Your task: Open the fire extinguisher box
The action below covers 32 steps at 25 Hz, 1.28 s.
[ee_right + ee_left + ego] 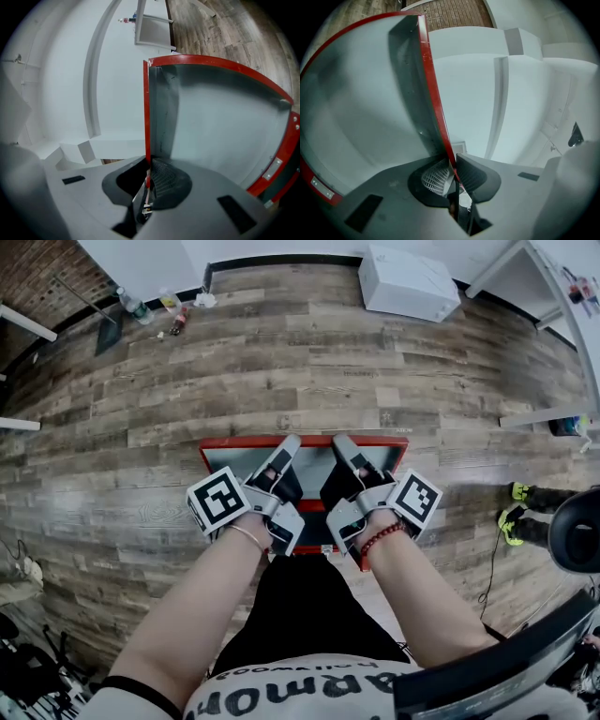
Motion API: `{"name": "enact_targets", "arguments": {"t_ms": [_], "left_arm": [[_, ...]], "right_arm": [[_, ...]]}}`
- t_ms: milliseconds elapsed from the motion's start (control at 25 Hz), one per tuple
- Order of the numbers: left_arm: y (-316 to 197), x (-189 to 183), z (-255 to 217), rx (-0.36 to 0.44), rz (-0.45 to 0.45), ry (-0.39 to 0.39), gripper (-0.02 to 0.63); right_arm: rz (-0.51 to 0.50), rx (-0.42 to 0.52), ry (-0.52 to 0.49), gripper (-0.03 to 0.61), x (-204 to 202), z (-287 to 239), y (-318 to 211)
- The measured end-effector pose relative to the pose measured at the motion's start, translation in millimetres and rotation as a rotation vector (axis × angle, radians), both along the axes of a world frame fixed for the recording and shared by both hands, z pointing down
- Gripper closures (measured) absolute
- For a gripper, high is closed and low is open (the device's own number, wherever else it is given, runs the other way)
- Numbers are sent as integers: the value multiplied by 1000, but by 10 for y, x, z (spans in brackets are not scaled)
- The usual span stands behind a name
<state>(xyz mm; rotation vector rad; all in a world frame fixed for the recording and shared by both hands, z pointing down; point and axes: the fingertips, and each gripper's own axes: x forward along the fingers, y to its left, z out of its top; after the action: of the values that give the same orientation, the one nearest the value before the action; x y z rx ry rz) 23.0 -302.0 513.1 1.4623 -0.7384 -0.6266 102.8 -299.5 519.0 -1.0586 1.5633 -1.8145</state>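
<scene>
The red fire extinguisher box (214, 452) stands on the wooden floor right in front of me. Its red-framed door with a grey panel is seen edge-on in the head view. My left gripper (287, 446) is shut on the door's red edge (434, 98), which runs up from between the pads (452, 172). My right gripper (341, 446) is shut on the same door frame (146, 108), pinched between its pads (148, 176). The two grippers sit side by side, a short way apart, both pointing about level. The inside of the box is hidden behind the door and my hands.
A white case (410, 282) lies on the floor at the back right, and bottles (137, 307) stand at the back left. White table legs (555, 296) are at the right. A black chair (576, 532) and someone's yellow-green shoes (513, 512) are close on the right.
</scene>
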Motion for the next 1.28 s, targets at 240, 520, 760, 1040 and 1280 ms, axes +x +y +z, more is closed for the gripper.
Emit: {"name": "enact_targets", "arguments": {"t_ms": [240,520,760,1040,1280], "left_arm": [[-62,-14,42,-12,-23,14,571],[-139,-44,102,-23,-28,39,571],[-172,-41,160,-22,-42,63,571],[-172,-1,160,-31,-61,114,571],[-152,-26,236,-46,-78,99,570]], "right_arm": [[-3,-10,14,548,5,27,-68],[0,-9,32,548,-23,87,-149],[-10,-5,12,546,-27,143,-179],[-5,2,-15,543,-42,179,-176],[-11,5,1,538,-9,229,-158]]}}
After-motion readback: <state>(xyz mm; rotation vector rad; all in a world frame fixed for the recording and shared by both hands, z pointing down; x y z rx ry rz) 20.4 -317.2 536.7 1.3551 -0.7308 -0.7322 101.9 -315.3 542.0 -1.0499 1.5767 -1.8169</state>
